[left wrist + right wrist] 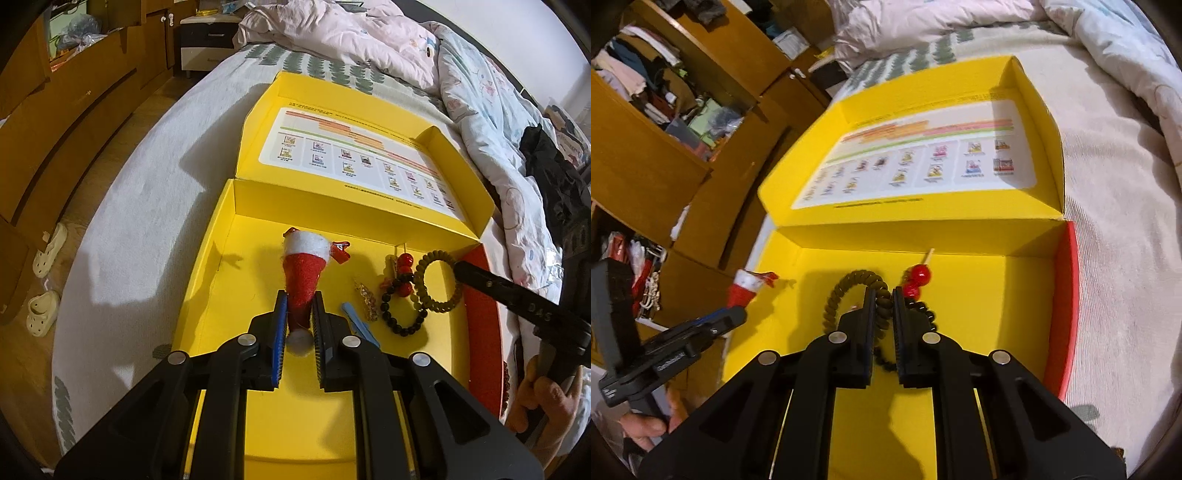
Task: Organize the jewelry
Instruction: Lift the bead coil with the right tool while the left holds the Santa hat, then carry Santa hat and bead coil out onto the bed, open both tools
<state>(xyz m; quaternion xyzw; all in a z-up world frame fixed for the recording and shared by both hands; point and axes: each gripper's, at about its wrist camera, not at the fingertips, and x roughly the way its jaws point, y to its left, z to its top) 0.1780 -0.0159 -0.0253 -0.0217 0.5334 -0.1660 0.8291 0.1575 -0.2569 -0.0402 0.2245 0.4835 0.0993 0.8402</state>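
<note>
A yellow box (207, 280) lies open on the bed. My left gripper (299, 301) is shut on a red and white Santa-hat hair clip (304, 269) and holds it above the box floor; it also shows in the right wrist view (744, 290). My right gripper (884, 295) is shut on an olive coil bracelet (838, 295), seen in the left wrist view too (439, 284). Beside it in the box lie a black bead bracelet (402, 325), a red berry hairpin (919, 277), a gold clip (365, 301) and a blue clip (360, 325).
The box lid (354, 158) lies open behind, with a printed chart inside. Crumpled quilts (491, 103) lie on the bed behind and to the right. Wooden wardrobes (59, 110) and slippers (48, 254) are on the floor side at left.
</note>
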